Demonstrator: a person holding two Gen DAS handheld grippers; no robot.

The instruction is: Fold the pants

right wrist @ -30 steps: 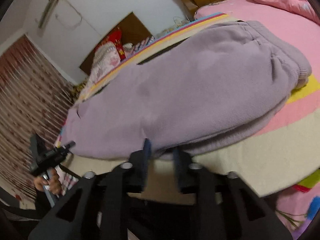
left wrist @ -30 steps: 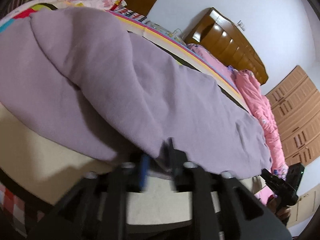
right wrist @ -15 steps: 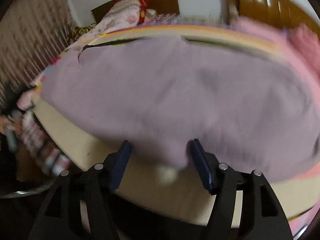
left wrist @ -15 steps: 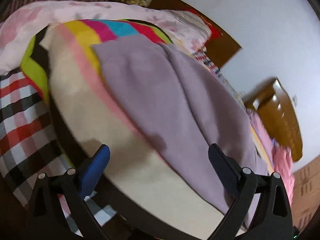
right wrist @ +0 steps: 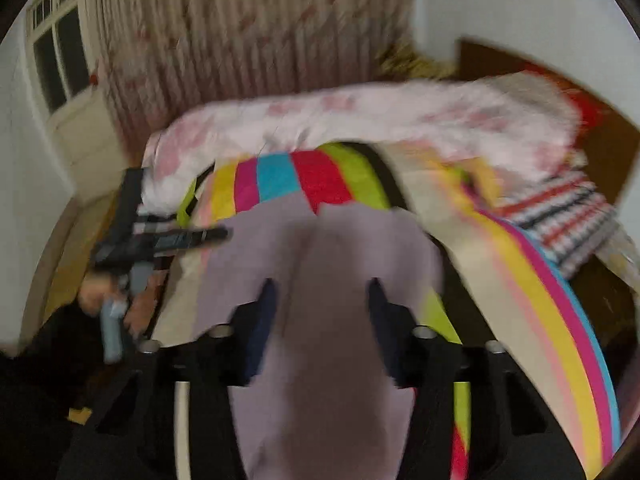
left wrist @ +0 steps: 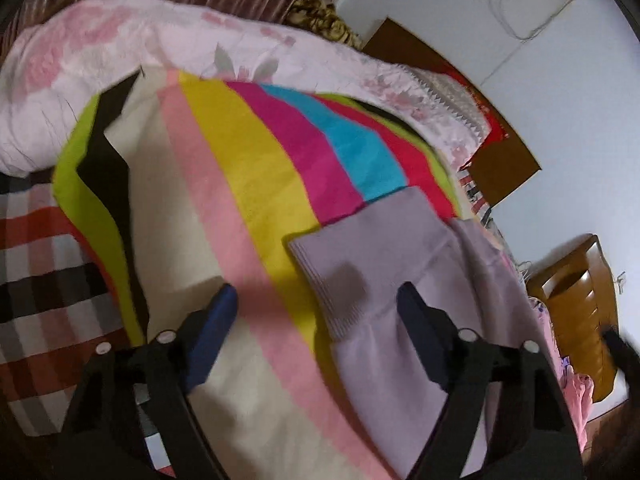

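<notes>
The lilac pants (left wrist: pixel 400 280) lie flat on the striped blanket (left wrist: pixel 248 168), cuff between the left gripper (left wrist: pixel 316 296) pads, jaws spread but closing (apparently to catch that hem). The right gripper (right wrist: pixel 320 292) is closing too, lilac cloth bunched between its pads; whether it pinches yet I cannot tell.

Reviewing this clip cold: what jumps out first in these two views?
The rainbow-striped blanket dominates, spread across the bed under the lilac pants, whose ribbed cuffs lie at centre. In the right wrist view, the right gripper is closing with pants fabric between its fingers; the left gripper hovers at the cuffs, also closing.
</notes>
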